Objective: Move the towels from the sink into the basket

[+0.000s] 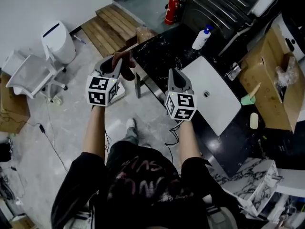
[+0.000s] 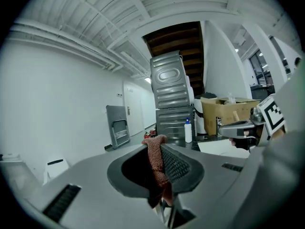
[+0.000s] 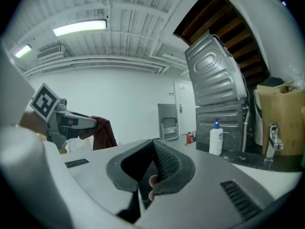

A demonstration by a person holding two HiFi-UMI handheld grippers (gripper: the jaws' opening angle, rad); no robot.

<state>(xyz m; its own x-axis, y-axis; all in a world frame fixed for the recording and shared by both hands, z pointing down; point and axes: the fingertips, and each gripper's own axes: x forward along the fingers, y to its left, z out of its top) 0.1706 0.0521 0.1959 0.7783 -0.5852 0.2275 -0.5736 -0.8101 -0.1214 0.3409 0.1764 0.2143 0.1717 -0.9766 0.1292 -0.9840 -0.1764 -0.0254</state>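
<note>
Rust-red towel (image 2: 155, 162), coarse knitted weave, one item: pinched between the jaws of the left gripper (image 2: 153, 143). A bunched tuft stands up above the jaw tips and the rest trails down between the pads. In the head view the towel (image 1: 127, 68) shows darker, a small hanging clump at the far end of the left gripper (image 1: 117, 62). It is held in the air over the pale floor, left of the black marbled counter (image 1: 162, 46) and well apart from the white sink (image 1: 215, 109). The right gripper view shows the same cloth (image 3: 102, 132) draping below the left gripper's tip. Right gripper (image 3: 153, 144): jaws pressed together at the tips, no cloth between them. Pose: both forearms bare and stretched forward from black sleeves, and the two grippers are side by side, roughly level, pointing away from the person. Their marker cubes face up toward the head camera. The right gripper (image 1: 177, 74) sits at the counter's left edge, just left of the sink, and the left gripper is farther left over the floor.
</note>
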